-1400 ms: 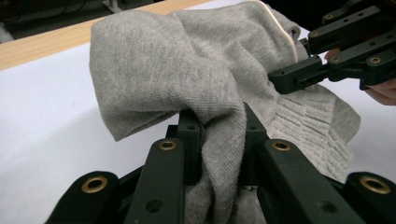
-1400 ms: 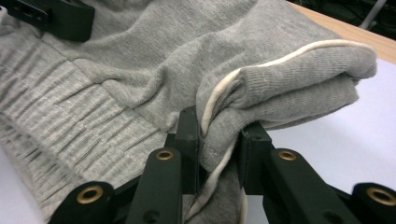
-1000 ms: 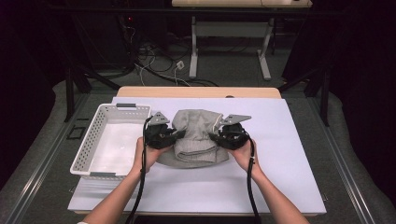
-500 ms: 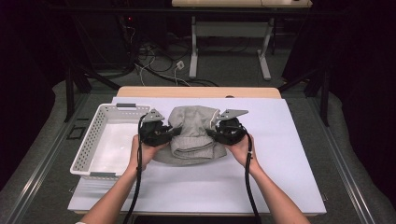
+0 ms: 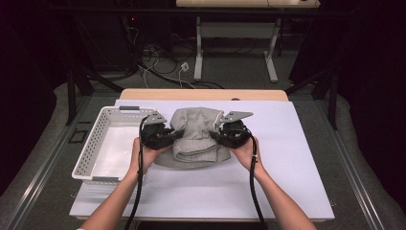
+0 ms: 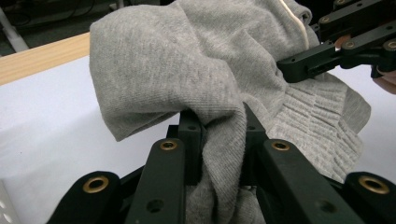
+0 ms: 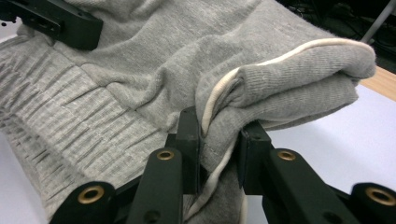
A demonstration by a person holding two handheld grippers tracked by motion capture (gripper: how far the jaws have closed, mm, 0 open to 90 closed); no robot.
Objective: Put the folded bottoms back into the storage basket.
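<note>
High view lays out the whole arrangement: a grey knit garment point(image 5: 197, 136) sits bunched near the middle of the white-covered bench point(image 5: 287, 158), partly lifted between the two grippers. The left gripper point(image 5: 168, 136) meets its left edge and the right gripper point(image 5: 221, 135) its right edge, each held in a hand whose forearm comes up from the bottom of the frame. A white perforated basket point(image 5: 91, 153) stands on the bench just left of the left hand, and from this height the fingers themselves are too small to judge.

Left gripper view supplies that detail. Its fingers point(image 6: 190, 135) are clamped on a gathered fold of the grey cloth, which passes between them and drapes upward and over to the left. Ribbed knit, probably a cuff or hem, shows at the right, resting on the white surface. At the top right the right gripper's black linkage reaches into the fabric. A strip of bare wooden bench edge point(image 6: 42, 56) shows at the upper left, beyond the white cover.

Right gripper view shows something the others barely reveal: a cream cord or piping point(image 7: 280, 56) running along the garment's folded edge. Its fingers point(image 7: 189, 135) are closed on that folded edge, the piping curving down between them. The ribbed band lies at the left, and the left gripper's black linkage shows at the top left corner.
</note>
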